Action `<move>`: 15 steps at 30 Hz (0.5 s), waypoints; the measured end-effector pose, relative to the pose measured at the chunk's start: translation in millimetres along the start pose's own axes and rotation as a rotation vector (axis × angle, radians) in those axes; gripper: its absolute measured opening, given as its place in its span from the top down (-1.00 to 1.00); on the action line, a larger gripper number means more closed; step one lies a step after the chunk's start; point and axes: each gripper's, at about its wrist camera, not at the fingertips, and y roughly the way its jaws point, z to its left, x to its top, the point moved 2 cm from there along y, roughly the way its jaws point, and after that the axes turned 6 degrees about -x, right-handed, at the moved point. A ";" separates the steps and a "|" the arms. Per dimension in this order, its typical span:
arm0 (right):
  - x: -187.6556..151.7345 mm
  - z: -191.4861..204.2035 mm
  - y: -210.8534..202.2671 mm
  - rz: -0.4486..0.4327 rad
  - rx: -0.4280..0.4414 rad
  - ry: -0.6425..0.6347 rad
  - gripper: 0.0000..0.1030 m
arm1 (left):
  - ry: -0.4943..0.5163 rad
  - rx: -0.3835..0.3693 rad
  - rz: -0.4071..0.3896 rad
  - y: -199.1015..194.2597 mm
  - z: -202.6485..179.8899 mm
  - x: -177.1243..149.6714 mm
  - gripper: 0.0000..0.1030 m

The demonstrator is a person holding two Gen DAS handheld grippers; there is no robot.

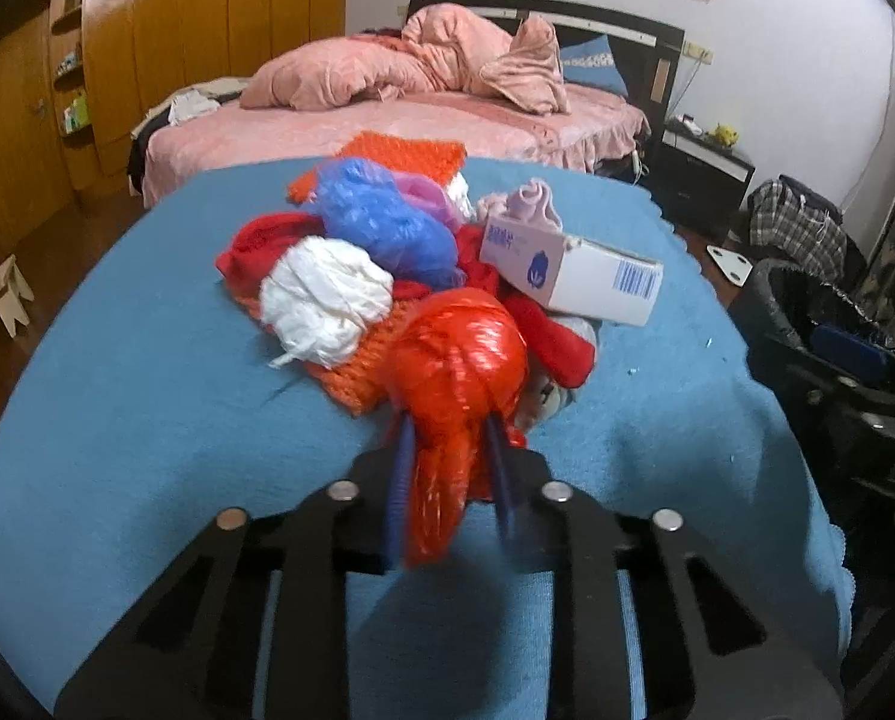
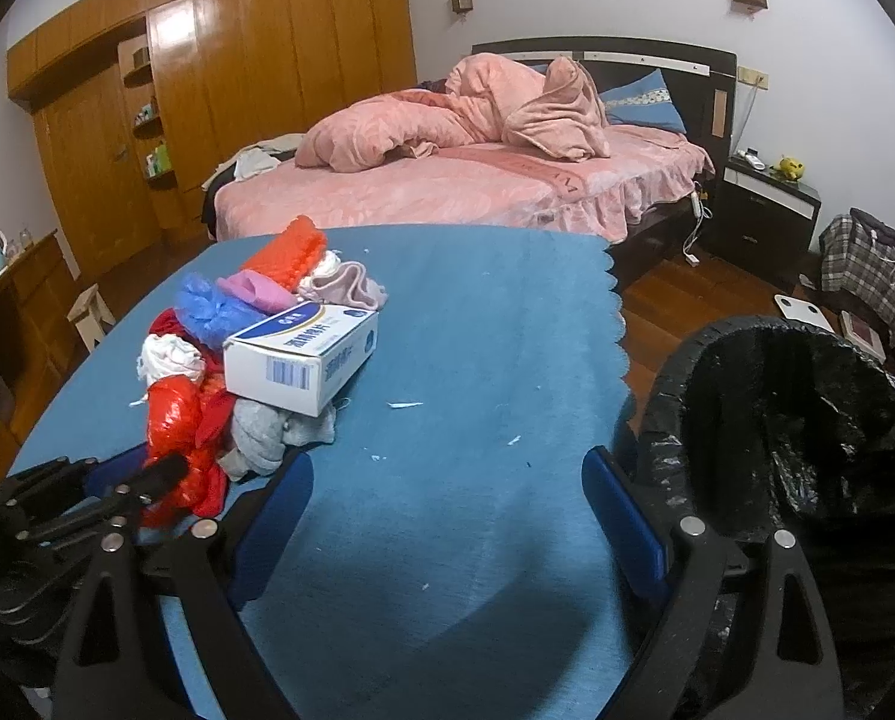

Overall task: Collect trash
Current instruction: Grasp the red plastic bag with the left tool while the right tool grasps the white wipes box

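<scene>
My left gripper [image 1: 447, 426] is shut on a crumpled red plastic bag [image 1: 459, 348] at the near edge of a pile on the blue-covered table [image 1: 147, 396]. The pile holds a white plastic bag [image 1: 321, 300], a blue plastic bag [image 1: 381, 222], a white and pink carton [image 1: 573, 270], and red and orange clothes. My right gripper [image 2: 447, 486] is open and empty above the blue cloth, right of the pile. In the right wrist view the red bag [image 2: 174, 420], the carton [image 2: 303, 360] and the left gripper [image 2: 153, 474] show at the left.
A bin lined with a black bag [image 2: 807, 420] stands at the table's right edge, also in the left wrist view [image 1: 807, 312]. Small paper scraps [image 2: 405, 404] lie on the cloth. A pink bed [image 2: 477, 180], wooden wardrobes [image 2: 237, 90] and a checked bag [image 2: 867, 264] stand beyond.
</scene>
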 end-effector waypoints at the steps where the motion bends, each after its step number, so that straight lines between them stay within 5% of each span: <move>1: 1.1 1.6 0.4 -0.001 0.003 -0.002 -0.73 | 0.000 0.000 -0.006 -4.3 0.6 -0.1 0.61; 7: 11.7 13.2 5.1 -0.013 0.024 0.008 -0.73 | -0.051 0.041 -0.085 -39.6 16.9 6.3 0.62; 15: 36.8 43.4 24.9 -0.023 0.053 0.020 -0.73 | -0.077 0.086 -0.120 -40.2 34.4 33.5 0.62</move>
